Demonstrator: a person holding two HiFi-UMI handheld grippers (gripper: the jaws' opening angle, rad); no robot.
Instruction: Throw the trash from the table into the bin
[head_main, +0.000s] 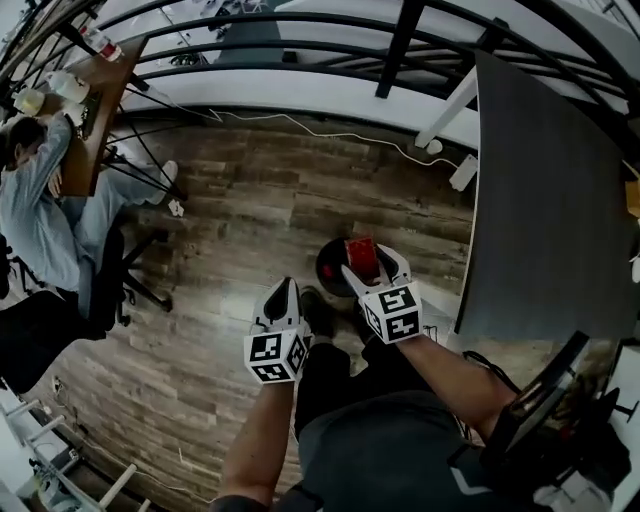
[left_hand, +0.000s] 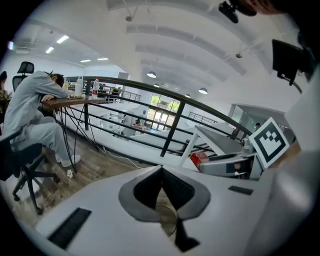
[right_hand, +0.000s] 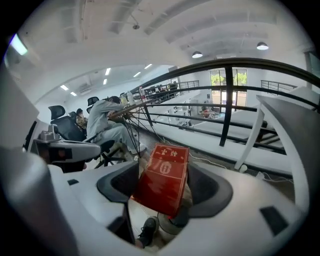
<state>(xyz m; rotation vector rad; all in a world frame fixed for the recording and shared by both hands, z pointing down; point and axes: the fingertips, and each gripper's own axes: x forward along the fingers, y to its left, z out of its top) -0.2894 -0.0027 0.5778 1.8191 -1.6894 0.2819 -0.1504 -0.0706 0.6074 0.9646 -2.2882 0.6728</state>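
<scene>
A red box (head_main: 360, 253) sits between the pads of my right gripper (head_main: 371, 264), which is shut on it. In the right gripper view the red box (right_hand: 162, 184) fills the gap between the jaws and tilts a little. It hangs over a dark round bin (head_main: 328, 274) on the wooden floor, partly hidden by the gripper. My left gripper (head_main: 283, 292) is to the left of the bin, jaws shut with nothing in them. In the left gripper view the left gripper (left_hand: 161, 169) has its tips touching, and the red box (left_hand: 199, 159) shows at the right.
A grey table (head_main: 550, 200) stands to the right of the bin. A black railing (head_main: 300, 50) runs along the far side, with a white cable (head_main: 300, 125) on the floor before it. A person (head_main: 40, 210) sits slumped at a desk, far left. My shoe (head_main: 318, 312) is beside the bin.
</scene>
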